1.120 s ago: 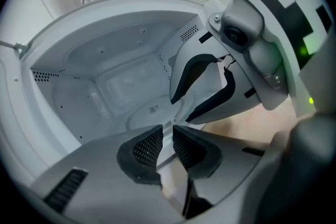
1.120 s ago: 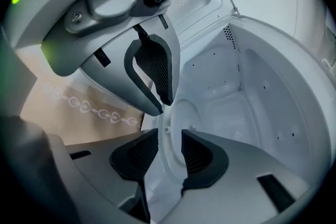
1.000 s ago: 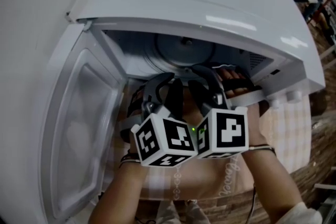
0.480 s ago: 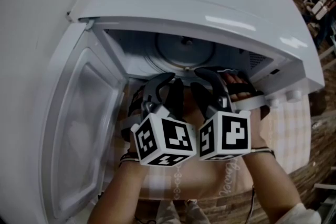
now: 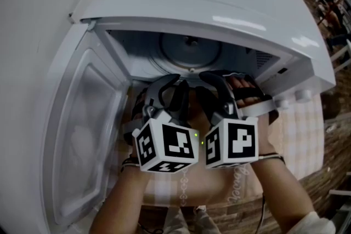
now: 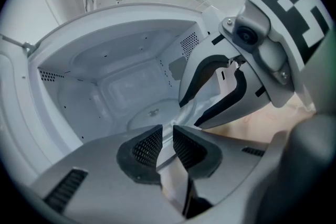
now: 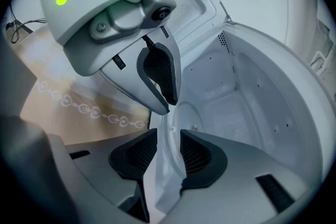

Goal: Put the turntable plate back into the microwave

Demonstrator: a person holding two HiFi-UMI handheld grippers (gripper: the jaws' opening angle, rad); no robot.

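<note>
Surroundings: a white microwave (image 5: 230, 3) stood on a pale checked cloth (image 5: 299, 126). Its door (image 5: 82, 129) was swung wide open at the left, and two round knobs (image 5: 293, 97) sat at its right front.
In the way: the casing's top overhung the cavity in the head view. In each gripper view the other gripper blocked part of the sight.
Turntable plate: the turntable plate (image 6: 144, 118) reached into the cavity, with its near rim at the opening. Whether it lay seated on the floor could not be told.
Left gripper: the left gripper (image 6: 167, 140) had its jaws pinched on that near rim.
Right gripper: the right gripper (image 7: 169, 152), just beside it, was clamped on the same rim.
Materials: the plate was a clear glass disc with a small central hub. The cavity walls were smooth and white with dotted vents, and the jaw pads were black and ribbed.
</note>
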